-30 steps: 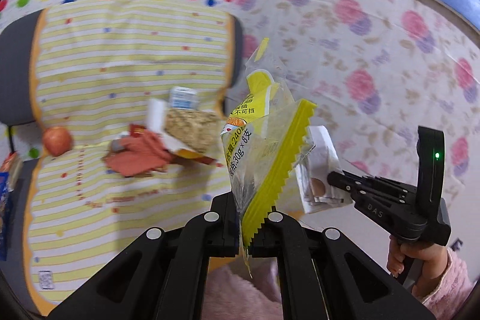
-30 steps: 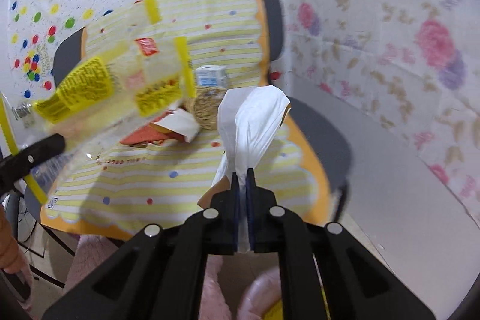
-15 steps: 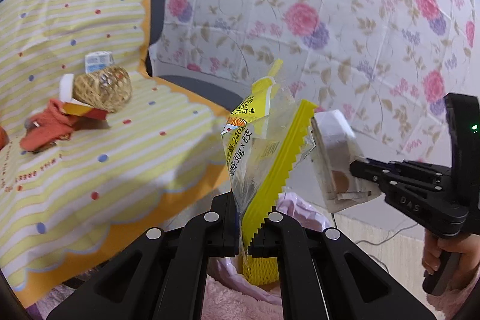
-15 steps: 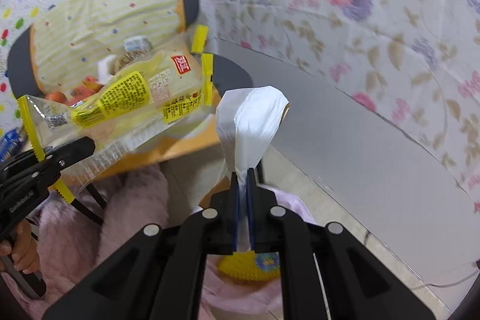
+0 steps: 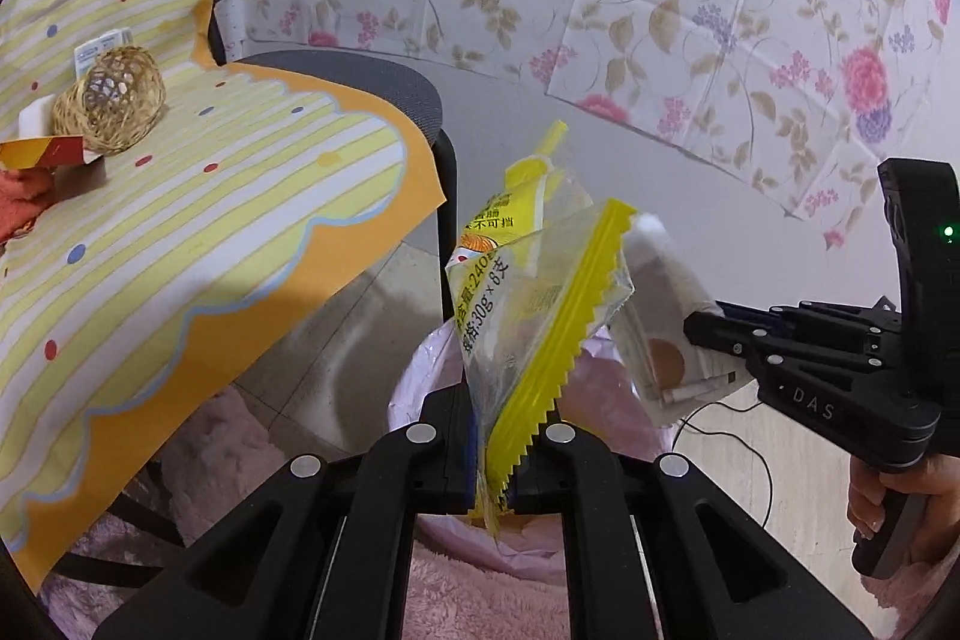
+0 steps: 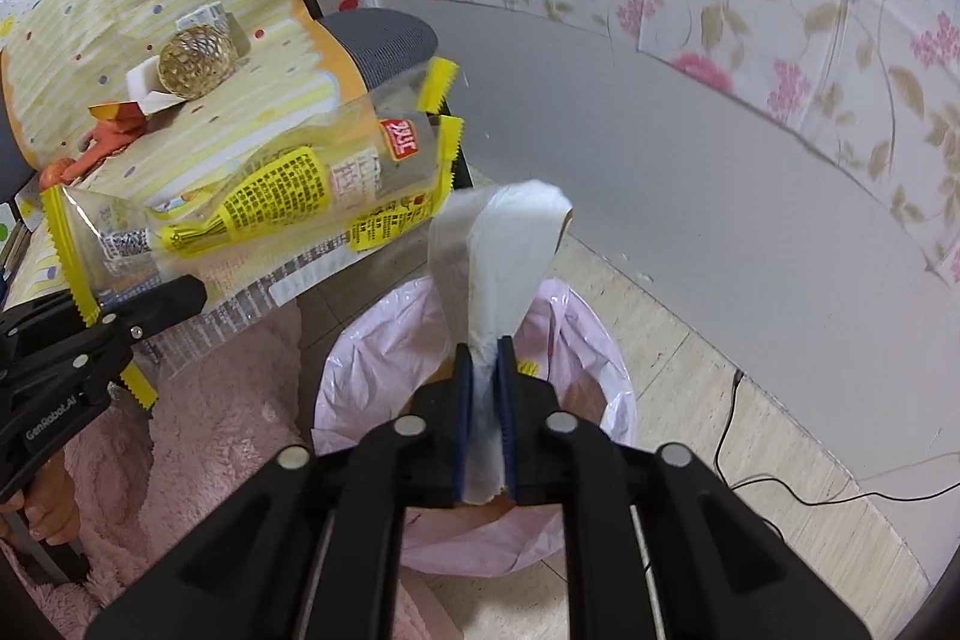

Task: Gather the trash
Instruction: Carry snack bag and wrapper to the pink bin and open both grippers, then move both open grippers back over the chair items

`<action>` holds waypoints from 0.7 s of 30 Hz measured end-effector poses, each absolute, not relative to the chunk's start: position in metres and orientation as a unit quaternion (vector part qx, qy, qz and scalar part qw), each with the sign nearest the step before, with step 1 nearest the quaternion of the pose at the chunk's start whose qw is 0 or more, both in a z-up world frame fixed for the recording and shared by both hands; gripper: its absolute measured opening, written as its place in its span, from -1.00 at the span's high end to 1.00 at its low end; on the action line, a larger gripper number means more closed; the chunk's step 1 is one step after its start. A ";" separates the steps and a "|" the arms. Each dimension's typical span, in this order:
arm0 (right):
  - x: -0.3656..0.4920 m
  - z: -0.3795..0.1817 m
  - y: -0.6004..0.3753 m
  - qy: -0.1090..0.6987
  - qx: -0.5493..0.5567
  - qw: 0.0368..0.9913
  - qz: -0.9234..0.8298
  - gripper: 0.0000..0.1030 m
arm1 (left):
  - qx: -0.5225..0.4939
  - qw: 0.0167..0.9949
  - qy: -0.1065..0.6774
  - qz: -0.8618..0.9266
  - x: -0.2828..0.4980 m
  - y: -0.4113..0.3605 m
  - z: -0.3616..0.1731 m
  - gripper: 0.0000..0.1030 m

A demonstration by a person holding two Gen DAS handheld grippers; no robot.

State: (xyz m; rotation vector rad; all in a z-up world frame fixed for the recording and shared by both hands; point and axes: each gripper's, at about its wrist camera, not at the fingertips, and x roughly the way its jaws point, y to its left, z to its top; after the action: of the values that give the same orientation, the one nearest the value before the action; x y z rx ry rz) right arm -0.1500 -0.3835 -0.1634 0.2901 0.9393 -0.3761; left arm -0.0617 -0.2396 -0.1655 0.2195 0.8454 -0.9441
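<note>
My left gripper is shut on a clear and yellow snack wrapper, which also shows in the right wrist view. My right gripper is shut on a white wrapper, seen in the left wrist view as a white packet. Both grippers hang over a bin lined with a pink bag, whose rim shows in the left wrist view. The left gripper shows at the left of the right wrist view. The right gripper shows at the right of the left wrist view.
A chair draped in a yellow striped cloth stands to the left, with a woven ball, a red box and a small carton on it. A flowered wall covering is behind. A black cable lies on the floor.
Both grippers have swung right and down, away from the chair, with their wrappers still held. The pink-lined bin has come into view beneath them.
</note>
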 end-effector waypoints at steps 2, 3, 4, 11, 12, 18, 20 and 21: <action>-0.149 -0.166 -0.387 0.447 0.139 0.865 -0.182 0.32 | 0.104 0.796 0.398 -0.443 -0.060 -0.245 -0.167 0.63; -0.148 -0.167 -0.389 0.446 0.139 0.865 -0.184 0.24 | 0.105 0.794 0.402 -0.444 -0.058 -0.248 -0.169 0.33; -0.147 -0.167 -0.392 0.444 0.139 0.865 -0.189 0.21 | 0.104 0.792 0.405 -0.445 -0.057 -0.250 -0.170 0.09; -0.148 -0.147 -0.399 0.417 0.137 0.875 -0.203 0.21 | 0.092 0.803 0.391 -0.440 -0.051 -0.241 -0.158 0.03; -0.149 -0.141 -0.399 0.408 0.138 0.880 -0.202 0.21 | 0.090 0.807 0.387 -0.436 -0.049 -0.238 -0.154 0.03; -0.145 -0.106 -0.390 0.352 0.140 0.912 -0.159 0.21 | 0.075 0.845 0.364 -0.384 -0.034 -0.197 -0.130 0.03; -0.140 -0.096 -0.382 0.336 0.140 0.921 -0.141 0.21 | 0.070 0.857 0.357 -0.365 -0.030 -0.180 -0.122 0.03; -0.136 -0.089 -0.378 0.324 0.143 0.927 -0.125 0.21 | 0.068 0.861 0.354 -0.358 -0.028 -0.173 -0.119 0.03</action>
State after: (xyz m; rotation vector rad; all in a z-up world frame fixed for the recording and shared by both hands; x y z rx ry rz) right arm -0.1359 -0.3775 -0.0894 0.2939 0.6653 -0.2555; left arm -0.0282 -0.1733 -0.1192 0.1423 0.7436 -0.7519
